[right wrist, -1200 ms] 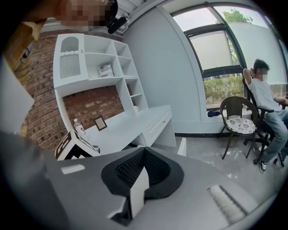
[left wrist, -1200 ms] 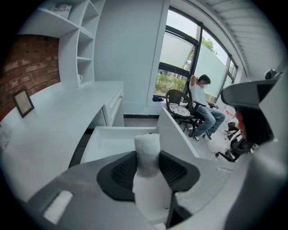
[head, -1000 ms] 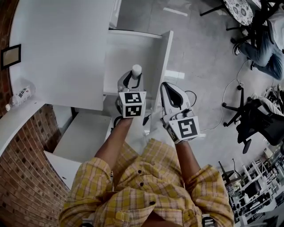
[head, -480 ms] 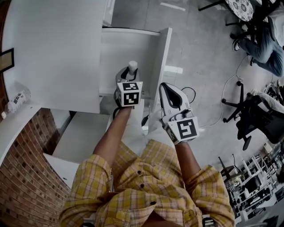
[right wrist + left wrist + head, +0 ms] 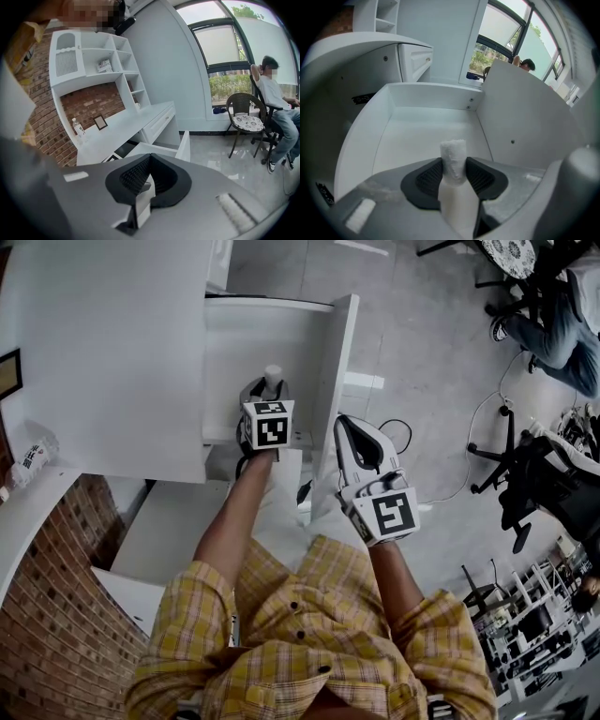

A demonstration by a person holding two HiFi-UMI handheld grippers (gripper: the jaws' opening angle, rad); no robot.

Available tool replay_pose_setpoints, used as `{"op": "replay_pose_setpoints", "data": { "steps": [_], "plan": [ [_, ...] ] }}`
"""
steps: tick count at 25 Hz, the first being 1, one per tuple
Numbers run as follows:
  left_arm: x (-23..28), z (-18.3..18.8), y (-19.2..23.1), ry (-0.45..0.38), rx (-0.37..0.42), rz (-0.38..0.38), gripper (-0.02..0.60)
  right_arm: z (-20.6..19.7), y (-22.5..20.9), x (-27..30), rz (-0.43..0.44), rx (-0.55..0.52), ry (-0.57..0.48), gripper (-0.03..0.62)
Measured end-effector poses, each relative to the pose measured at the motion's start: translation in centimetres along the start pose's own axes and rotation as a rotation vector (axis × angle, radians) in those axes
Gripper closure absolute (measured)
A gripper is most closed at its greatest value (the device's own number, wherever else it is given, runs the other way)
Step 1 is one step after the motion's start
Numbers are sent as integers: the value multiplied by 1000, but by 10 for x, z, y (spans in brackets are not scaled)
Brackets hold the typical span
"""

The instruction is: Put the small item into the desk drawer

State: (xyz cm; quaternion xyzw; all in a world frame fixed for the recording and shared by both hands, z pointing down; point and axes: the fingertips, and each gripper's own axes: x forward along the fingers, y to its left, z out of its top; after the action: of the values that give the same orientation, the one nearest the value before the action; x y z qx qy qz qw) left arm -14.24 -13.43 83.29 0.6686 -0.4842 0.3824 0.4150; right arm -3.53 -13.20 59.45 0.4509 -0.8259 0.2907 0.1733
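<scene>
The small item [image 5: 273,377] is a white cylinder with a rough top, held upright in my left gripper [image 5: 266,392], which is shut on it. In the left gripper view the item [image 5: 453,152] stands between the dark pads [image 5: 429,176], just above the near end of the open white desk drawer [image 5: 417,136]. The head view shows that drawer [image 5: 267,329] pulled out from the white desk [image 5: 112,352]. My right gripper [image 5: 351,430] hangs beside the drawer's front panel [image 5: 337,362]; it is shut [image 5: 149,174] with nothing in it.
A water bottle [image 5: 33,454] and a picture frame [image 5: 9,374] stand on the desk near the brick wall [image 5: 56,615]. A lower white shelf or drawer [image 5: 169,531] juts out under the desk. An office chair [image 5: 534,488] and a seated person [image 5: 562,324] are to the right.
My left gripper has carried the white item forward, further over the open drawer. The right gripper has barely moved.
</scene>
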Motion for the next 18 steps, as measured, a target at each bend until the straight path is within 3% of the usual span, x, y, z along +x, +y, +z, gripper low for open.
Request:
{"op": "replay_pose_setpoints", "data": {
  "steps": [10, 18],
  "plan": [
    [21, -11, 0, 54, -16, 5, 410, -6, -10, -3, -10, 12, 16, 592],
    [26, -8, 1, 51, -33, 2, 398, -6, -14, -7, -16, 19, 16, 592]
  ]
}}
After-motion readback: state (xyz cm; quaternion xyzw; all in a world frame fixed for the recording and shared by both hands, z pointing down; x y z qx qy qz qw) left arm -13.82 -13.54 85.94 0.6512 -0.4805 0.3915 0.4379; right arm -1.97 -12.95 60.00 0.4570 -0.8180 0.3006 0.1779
